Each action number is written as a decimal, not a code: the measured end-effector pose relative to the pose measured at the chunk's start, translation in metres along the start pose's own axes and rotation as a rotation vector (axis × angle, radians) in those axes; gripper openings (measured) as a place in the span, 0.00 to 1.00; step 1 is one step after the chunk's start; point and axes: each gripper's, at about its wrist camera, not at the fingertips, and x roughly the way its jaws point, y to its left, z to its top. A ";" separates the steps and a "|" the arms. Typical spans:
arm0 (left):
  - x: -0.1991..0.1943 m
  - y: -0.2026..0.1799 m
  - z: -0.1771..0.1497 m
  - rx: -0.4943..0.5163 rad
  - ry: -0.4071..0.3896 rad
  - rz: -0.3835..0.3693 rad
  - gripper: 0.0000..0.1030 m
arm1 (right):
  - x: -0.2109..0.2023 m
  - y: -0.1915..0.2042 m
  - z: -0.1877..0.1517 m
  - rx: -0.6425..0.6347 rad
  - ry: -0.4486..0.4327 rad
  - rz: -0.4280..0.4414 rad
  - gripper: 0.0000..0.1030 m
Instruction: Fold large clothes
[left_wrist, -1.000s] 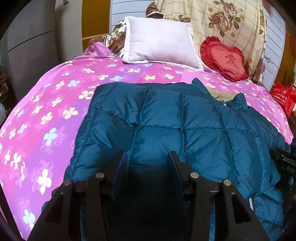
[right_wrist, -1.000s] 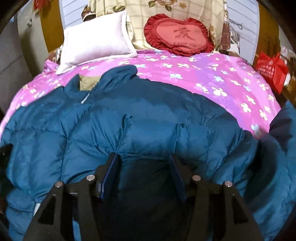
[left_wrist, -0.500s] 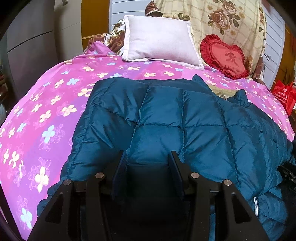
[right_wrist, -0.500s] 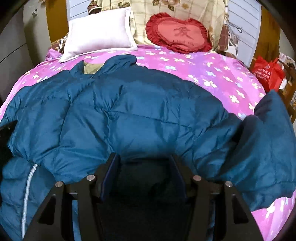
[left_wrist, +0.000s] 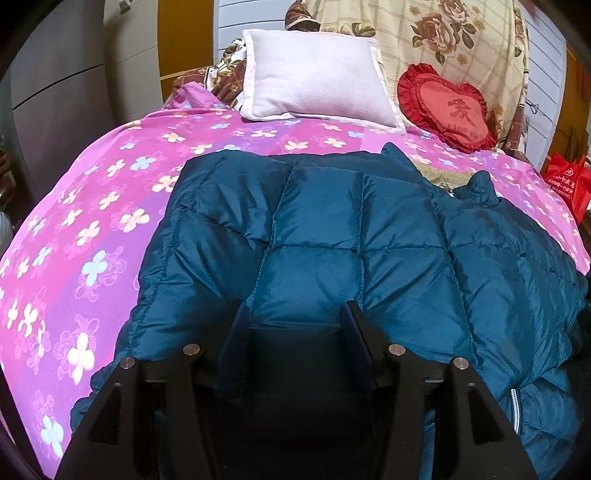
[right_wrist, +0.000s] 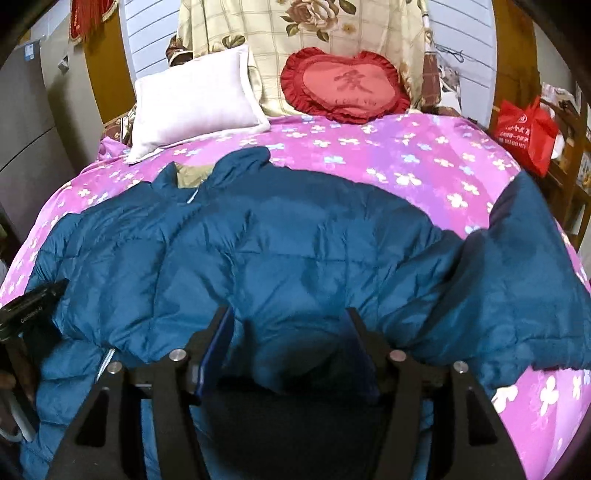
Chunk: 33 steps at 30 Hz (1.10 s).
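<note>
A teal quilted jacket (left_wrist: 332, 229) is spread across the pink floral bedspread (left_wrist: 92, 221). Its near hem is seen bunched between the jaws of the left gripper (left_wrist: 295, 321) and the right gripper (right_wrist: 291, 325). Both pairs of jaws have just been opening; whether the pads press the fabric cannot be told

Each gripper (left_wrist: 295, 317) (right_wrist: 288, 325) is matte black with blue-lined fingers and silver round screws.

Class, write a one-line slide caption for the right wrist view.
Right tongs straddle the hem of a teal quilted down jacket spread on a pink flowered bedspread.
</note>
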 end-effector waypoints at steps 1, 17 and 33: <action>0.000 0.000 0.000 -0.001 0.000 0.000 0.34 | 0.003 0.002 0.001 -0.008 0.007 -0.003 0.62; -0.050 -0.012 -0.008 0.014 -0.052 -0.050 0.36 | -0.009 0.011 -0.010 -0.015 0.039 0.014 0.69; -0.139 -0.066 -0.029 0.101 -0.104 -0.076 0.36 | -0.098 0.010 -0.032 -0.047 -0.046 0.034 0.79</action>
